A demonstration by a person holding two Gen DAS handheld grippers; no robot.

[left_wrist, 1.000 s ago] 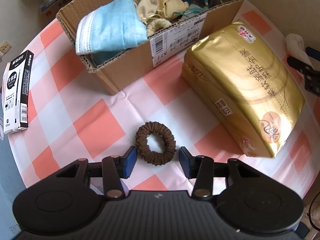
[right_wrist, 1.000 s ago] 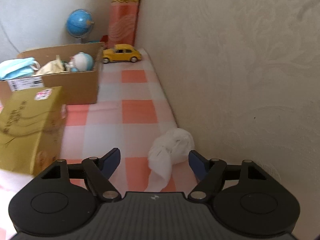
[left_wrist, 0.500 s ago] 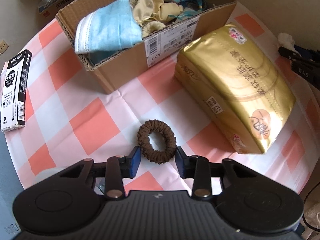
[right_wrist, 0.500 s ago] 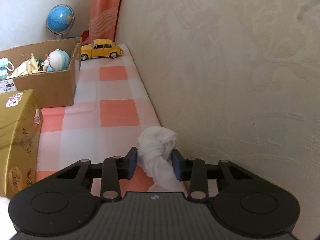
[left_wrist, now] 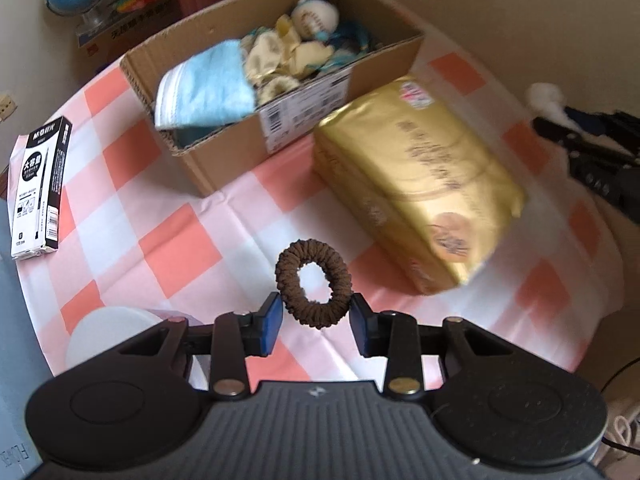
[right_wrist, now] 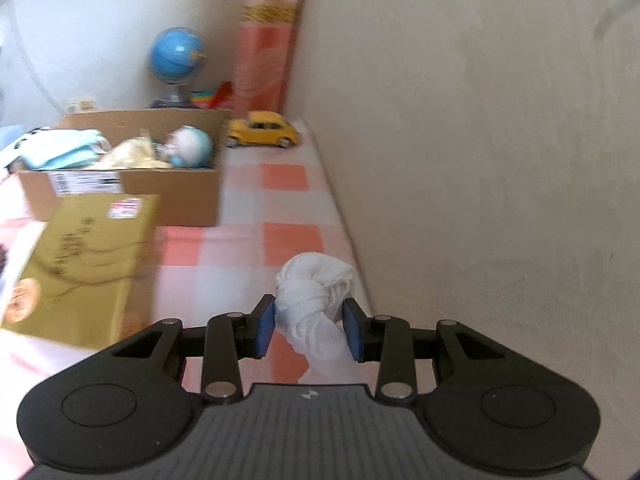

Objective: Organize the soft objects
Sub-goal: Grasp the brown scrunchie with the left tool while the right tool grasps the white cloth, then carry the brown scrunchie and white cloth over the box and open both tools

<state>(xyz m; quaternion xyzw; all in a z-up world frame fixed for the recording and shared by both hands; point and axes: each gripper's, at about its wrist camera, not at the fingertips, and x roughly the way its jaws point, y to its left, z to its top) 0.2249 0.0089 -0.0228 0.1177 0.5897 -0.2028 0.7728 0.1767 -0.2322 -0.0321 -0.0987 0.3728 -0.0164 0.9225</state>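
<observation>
My left gripper (left_wrist: 315,322) is shut on a brown scrunchie (left_wrist: 313,283), which hangs lifted above the checked cloth. My right gripper (right_wrist: 309,328) is shut on a knotted white cloth (right_wrist: 316,300) beside the wall, raised off the table. An open cardboard box (left_wrist: 280,120) behind holds a blue face mask (left_wrist: 208,86), cream fabric pieces and a round plush toy (left_wrist: 315,20). The same cardboard box (right_wrist: 168,190) appears at the left of the right wrist view. From the left wrist view the right gripper shows dark at the far right with the white cloth (left_wrist: 546,98).
A gold tissue pack (left_wrist: 416,192) lies right of the box. A black pen box (left_wrist: 40,188) lies at the left and a white round lid (left_wrist: 108,334) by my left fingers. A yellow toy car (right_wrist: 262,134), a globe (right_wrist: 176,60) and the wall (right_wrist: 480,160) bound the far side.
Both grippers closed, the left on the scrunchie and the right on the white cloth, and both lifted their objects off the table.
</observation>
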